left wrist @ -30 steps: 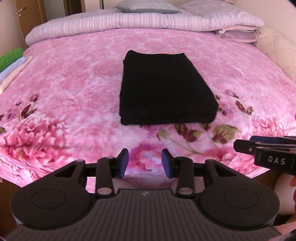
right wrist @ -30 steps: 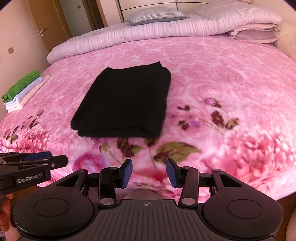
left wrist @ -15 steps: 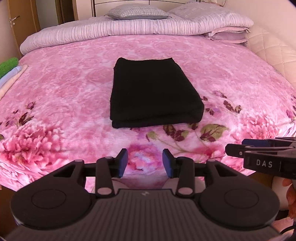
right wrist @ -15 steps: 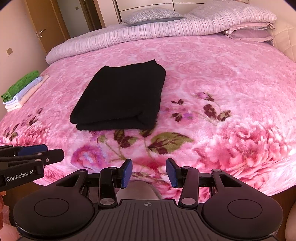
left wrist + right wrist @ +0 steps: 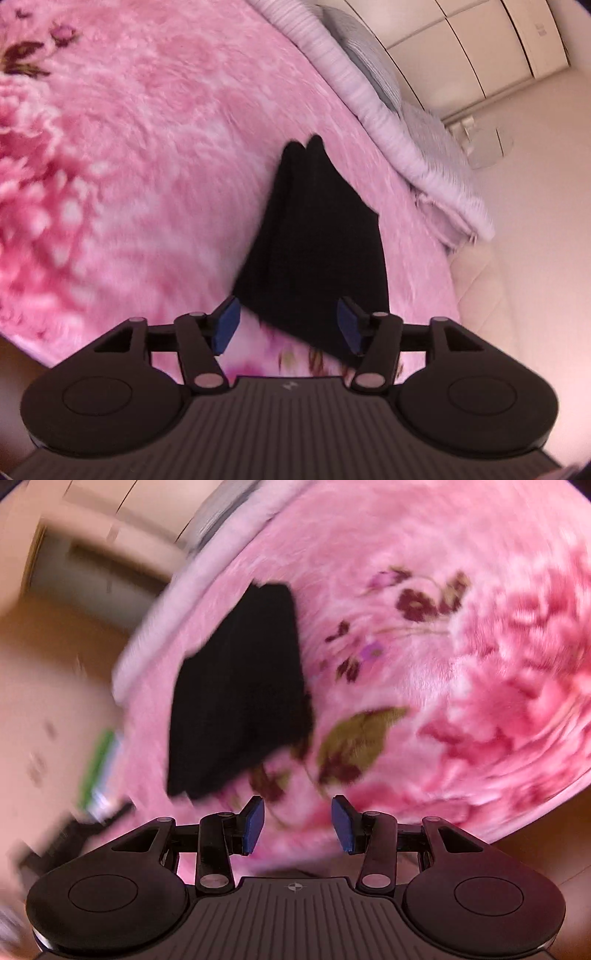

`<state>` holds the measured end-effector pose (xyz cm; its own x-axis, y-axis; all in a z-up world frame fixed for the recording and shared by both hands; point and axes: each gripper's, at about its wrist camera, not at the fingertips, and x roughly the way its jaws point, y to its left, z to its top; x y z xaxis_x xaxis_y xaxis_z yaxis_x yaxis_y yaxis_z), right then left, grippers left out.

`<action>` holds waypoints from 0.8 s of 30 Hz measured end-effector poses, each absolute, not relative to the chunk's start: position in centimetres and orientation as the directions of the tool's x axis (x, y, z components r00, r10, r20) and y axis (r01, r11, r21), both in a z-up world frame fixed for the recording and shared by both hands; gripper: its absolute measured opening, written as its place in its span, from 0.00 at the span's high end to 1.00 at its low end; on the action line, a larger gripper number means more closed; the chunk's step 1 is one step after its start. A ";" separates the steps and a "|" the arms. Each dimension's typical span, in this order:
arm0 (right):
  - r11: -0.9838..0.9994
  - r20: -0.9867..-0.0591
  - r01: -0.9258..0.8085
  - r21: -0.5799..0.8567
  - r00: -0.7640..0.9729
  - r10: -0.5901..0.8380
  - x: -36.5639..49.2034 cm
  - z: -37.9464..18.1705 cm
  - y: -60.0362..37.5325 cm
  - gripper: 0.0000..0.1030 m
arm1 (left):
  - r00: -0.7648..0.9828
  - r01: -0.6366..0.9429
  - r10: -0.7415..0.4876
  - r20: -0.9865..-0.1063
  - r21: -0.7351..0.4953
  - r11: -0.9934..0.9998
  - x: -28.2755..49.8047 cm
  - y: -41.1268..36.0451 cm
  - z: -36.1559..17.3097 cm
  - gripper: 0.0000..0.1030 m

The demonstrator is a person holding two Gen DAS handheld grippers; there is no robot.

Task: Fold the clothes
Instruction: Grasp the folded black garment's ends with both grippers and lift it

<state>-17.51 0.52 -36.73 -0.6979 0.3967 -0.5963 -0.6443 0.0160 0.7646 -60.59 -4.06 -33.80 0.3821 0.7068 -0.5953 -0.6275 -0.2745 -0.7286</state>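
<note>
A wide bed is covered by a pink floral blanket [image 5: 155, 155], seen tilted and blurred in both wrist views. Along the far edge of the bed a pale lilac striped quilt [image 5: 373, 107] is laid, with a grey pillow [image 5: 369, 48] on it. A folded black garment [image 5: 321, 236] is spread flat on the blanket near the middle of the bed; its layered edges are visible at the near end. At the left edge of the bed, in the right wrist view, a small stack of folded cloths with a green one on top [image 5: 99, 760] is made out only as a blur.

The left gripper [image 5: 286, 325] is held just over the near corner of the black garment, its jaws having just been opened wide; the cloth is seen between the blue pads but is not pressed by them. The right gripper [image 5: 297, 823] is held partly open over bare blanket, near the garment's corner, with nothing gripped.
</note>
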 end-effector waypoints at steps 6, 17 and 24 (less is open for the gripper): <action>0.084 -0.543 -0.566 0.820 -0.723 0.426 -17.3 -37.4 6.2 0.35 | 0.430 -0.578 0.681 -0.593 -0.760 -0.297 -62.9 1.5 -36.6 0.43; 0.073 -0.525 -0.546 0.835 -0.749 0.403 -19.3 -38.9 12.6 0.29 | 0.527 -0.555 0.622 -0.579 -0.789 -0.265 -62.4 7.1 -40.1 0.42; 0.035 -0.481 -0.504 0.863 -0.798 0.363 -21.0 -40.0 15.0 0.29 | 0.578 -0.539 0.608 -0.544 -0.814 -0.215 -61.5 9.6 -40.9 0.44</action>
<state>-21.03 14.95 -39.97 -0.7980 0.3635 -0.4808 -0.5041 0.0347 0.8629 -61.51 9.64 -40.90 0.5783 0.6080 -0.5440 -0.5394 -0.2154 -0.8141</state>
